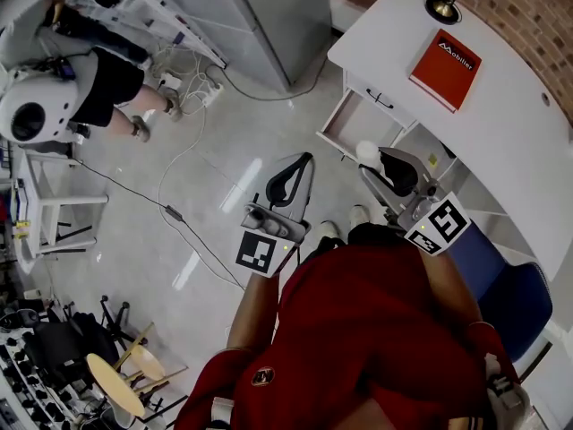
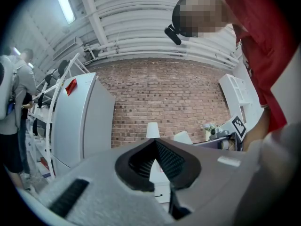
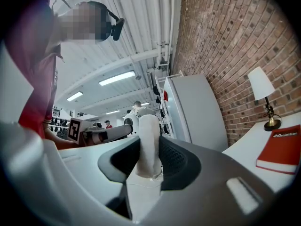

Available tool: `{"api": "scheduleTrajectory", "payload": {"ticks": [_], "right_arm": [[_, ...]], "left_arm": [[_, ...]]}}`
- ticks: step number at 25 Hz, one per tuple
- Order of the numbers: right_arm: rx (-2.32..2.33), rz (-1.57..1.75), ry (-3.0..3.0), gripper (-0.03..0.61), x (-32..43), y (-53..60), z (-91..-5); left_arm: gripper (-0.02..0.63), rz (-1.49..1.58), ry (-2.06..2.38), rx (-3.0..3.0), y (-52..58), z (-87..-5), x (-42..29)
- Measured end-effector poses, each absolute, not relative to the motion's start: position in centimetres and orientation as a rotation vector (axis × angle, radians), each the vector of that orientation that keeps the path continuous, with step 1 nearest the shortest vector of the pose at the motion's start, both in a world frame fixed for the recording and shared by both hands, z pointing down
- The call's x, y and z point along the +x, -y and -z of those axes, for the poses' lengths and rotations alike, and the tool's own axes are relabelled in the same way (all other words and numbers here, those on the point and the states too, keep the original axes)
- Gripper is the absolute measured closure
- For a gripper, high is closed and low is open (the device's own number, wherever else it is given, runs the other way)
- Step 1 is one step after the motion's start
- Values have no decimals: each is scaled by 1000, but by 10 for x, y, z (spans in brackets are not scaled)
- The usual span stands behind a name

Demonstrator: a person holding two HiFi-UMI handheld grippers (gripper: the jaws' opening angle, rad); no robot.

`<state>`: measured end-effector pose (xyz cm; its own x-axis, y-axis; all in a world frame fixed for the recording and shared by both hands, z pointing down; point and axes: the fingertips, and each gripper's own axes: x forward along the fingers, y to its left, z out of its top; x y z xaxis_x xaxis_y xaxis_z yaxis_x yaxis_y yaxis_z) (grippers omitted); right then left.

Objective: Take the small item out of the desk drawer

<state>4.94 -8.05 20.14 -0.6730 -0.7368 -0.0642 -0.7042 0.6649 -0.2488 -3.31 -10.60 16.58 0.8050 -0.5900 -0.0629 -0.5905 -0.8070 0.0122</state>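
My right gripper is shut on a small white cylindrical item, held in the air just in front of the open desk drawer. In the right gripper view the white item stands upright between the two dark pads of the right gripper. My left gripper hangs left of it over the floor, its jaw tips touching with nothing between them. In the left gripper view the left gripper points toward the brick wall. The drawer's inside is partly hidden by the right gripper.
A white desk runs along the right with a red book and a lamp. A blue chair stands beside me. Cables lie on the floor. A grey cabinet and another person are behind.
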Motion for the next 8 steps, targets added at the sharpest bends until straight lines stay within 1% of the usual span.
{"api": "scheduleTrajectory", "payload": {"ticks": [8], "right_arm": [[-1204, 294, -2713, 442, 56, 66, -205]], "left_arm": [[609, -91, -945, -2970, 92, -167, -30]]}}
